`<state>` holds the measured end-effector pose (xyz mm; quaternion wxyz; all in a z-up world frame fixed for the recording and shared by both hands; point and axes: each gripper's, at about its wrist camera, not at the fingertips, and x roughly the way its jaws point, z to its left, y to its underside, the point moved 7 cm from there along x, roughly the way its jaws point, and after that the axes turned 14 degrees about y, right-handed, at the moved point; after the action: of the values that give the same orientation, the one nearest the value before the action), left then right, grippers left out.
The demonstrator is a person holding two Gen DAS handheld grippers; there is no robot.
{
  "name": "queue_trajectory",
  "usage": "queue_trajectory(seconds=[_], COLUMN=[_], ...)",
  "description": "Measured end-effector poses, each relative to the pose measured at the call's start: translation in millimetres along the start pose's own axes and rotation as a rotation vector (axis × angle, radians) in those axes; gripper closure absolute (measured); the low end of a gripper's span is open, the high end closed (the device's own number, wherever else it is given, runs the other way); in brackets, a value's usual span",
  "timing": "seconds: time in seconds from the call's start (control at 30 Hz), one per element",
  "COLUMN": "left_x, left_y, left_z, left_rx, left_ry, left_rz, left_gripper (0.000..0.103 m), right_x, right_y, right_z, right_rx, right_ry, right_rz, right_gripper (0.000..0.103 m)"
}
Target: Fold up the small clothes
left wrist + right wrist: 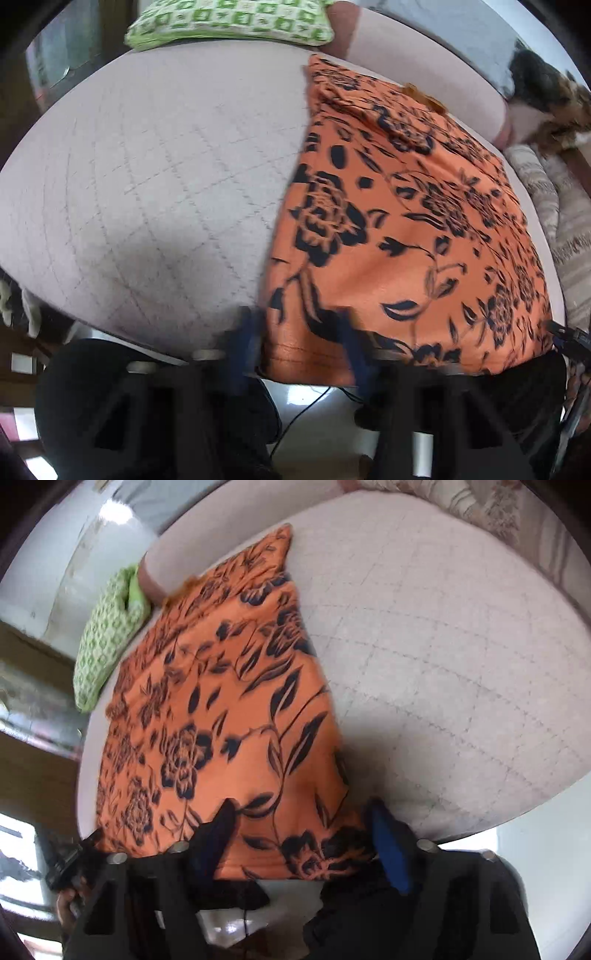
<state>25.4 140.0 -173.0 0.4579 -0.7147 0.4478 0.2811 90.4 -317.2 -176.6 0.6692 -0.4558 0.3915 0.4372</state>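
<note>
Orange cloth (406,229) with a black flower print lies spread flat on the pale quilted mattress (147,184), and we see it from both wrist views. In the left wrist view it covers the right part of the mattress, its near hem hanging a little over the mattress edge right at the left gripper (299,343). The two blue fingers of that gripper look blurred and seem to stand either side of the cloth's near left corner; from the picture alone we cannot judge the grip well, but we take the left gripper as clenched. In the right wrist view the same cloth (221,709) runs away from us along the left part of the mattress (443,646), and the right gripper (303,834) sits at the near hem with its jaws apart, one dark finger over the printed fabric and one blue finger just beside the cloth's right edge. The hem lies between the fingers, and we see no pad pressing on it, so we call this gripper released. A green patterned pillow (229,22) rests at the far end of the mattress, beyond the cloth. A striped beige blanket (554,221) lies along the right side in the left wrist view.
</note>
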Motion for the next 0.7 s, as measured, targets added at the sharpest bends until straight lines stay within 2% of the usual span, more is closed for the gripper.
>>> queue_trajectory(seconds=[0.03,0.1,0.13,0.2,0.27,0.3,0.37,0.47,0.5,0.53,0.57,0.6,0.63,0.67,0.7], left_x=[-3,-15,-30,-51,-60,-56,-31,-2,-4,-6,-13,-15,-24,-27,-29], left_y=[-1,-6,-12,-17,-18,-16,-5,6,8,6,2,-2,-7,-10,-12], left_z=[-2,-8,-15,-21,-17,-14,0,13,14,11,6,1,-4,-6,-6], left_rx=[0.013,0.042,0.052,0.05,0.018,0.006,-0.026,-0.046,-0.05,-0.048,-0.037,-0.024,0.003,0.017,0.024], left_ry=[-0.007,0.006,0.022,0.054,0.081,0.087,0.068,0.017,0.005,0.008,0.02,0.023,0.012,-0.006,-0.022], left_rz=[0.005,-0.03,-0.075,-0.123,-0.138,-0.131,-0.06,0.017,0.014,0.006,-0.016,-0.034,-0.07,-0.094,-0.115], left_gripper=[0.097,0.097,0.097,0.097,0.097,0.097,0.096,0.089,0.087,0.086,0.078,0.061,0.051,0.035,0.032], right_x=[1,-7,-16,-47,-64,-64,-44,-14,-10,-8,-11,-16,-22,-25,-26], right_y=[2,0,-4,-13,-14,-13,-7,0,1,-1,-2,-5,-9,-11,-13], right_z=[2,6,6,4,2,-1,-11,-21,-24,-24,-22,-19,-17,-18,-20], right_rx=[0.018,-0.003,0.017,0.056,0.072,0.075,0.077,0.145,0.149,0.149,0.145,0.14,0.132,0.12,0.11], right_ry=[-0.034,-0.028,-0.051,-0.092,-0.115,-0.105,-0.06,-0.094,-0.074,-0.055,-0.057,-0.065,-0.053,-0.036,-0.014], right_rz=[0.018,-0.012,-0.038,-0.116,-0.146,-0.143,-0.094,-0.029,-0.03,-0.035,-0.048,-0.07,-0.095,-0.111,-0.117], right_gripper=[0.093,0.093,0.093,0.093,0.093,0.093,0.088,0.087,0.082,0.069,0.062,0.039,0.029,0.029,0.029])
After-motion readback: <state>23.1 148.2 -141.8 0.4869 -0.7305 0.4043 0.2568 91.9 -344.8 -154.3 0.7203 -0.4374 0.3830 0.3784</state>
